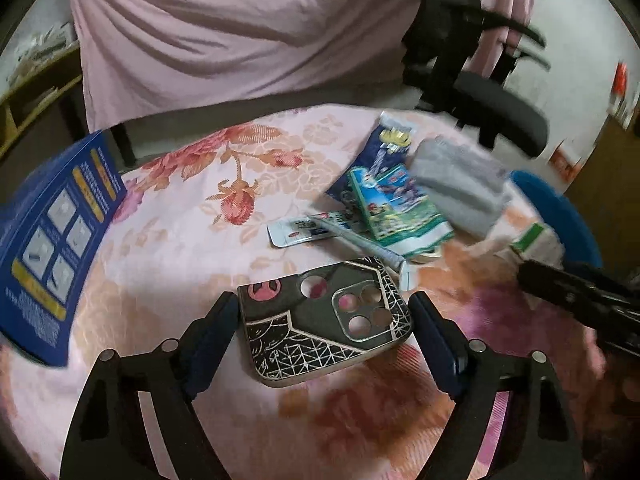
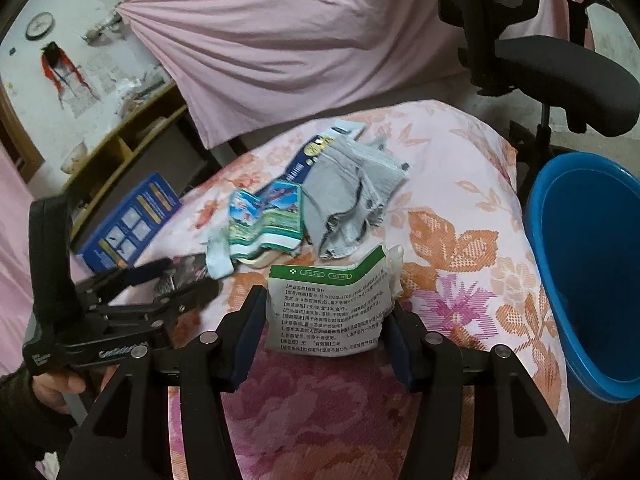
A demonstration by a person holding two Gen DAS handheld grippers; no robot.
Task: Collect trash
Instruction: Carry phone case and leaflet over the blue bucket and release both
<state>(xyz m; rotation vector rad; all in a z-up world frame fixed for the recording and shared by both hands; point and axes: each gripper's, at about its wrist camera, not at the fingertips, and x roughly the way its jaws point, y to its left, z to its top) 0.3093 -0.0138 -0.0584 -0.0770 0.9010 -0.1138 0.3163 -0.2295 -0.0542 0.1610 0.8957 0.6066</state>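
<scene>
Both tongs (image 1: 322,312) (image 2: 326,312) level, straddling phone case (image 1: 324,320), packet (image 2: 328,308).

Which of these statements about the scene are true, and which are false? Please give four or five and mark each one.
1. The right hand-held gripper has a white printed packet between its fingers. True.
2. The phone case lies between the fingers of the left hand-held gripper. True.
3. The bin is red. False: it is blue.
4. The blue box sits on top of the phone case. False: it lies apart, to the left of it in the left wrist view.
5. A grey cloth lies on the floral cover. True.
</scene>
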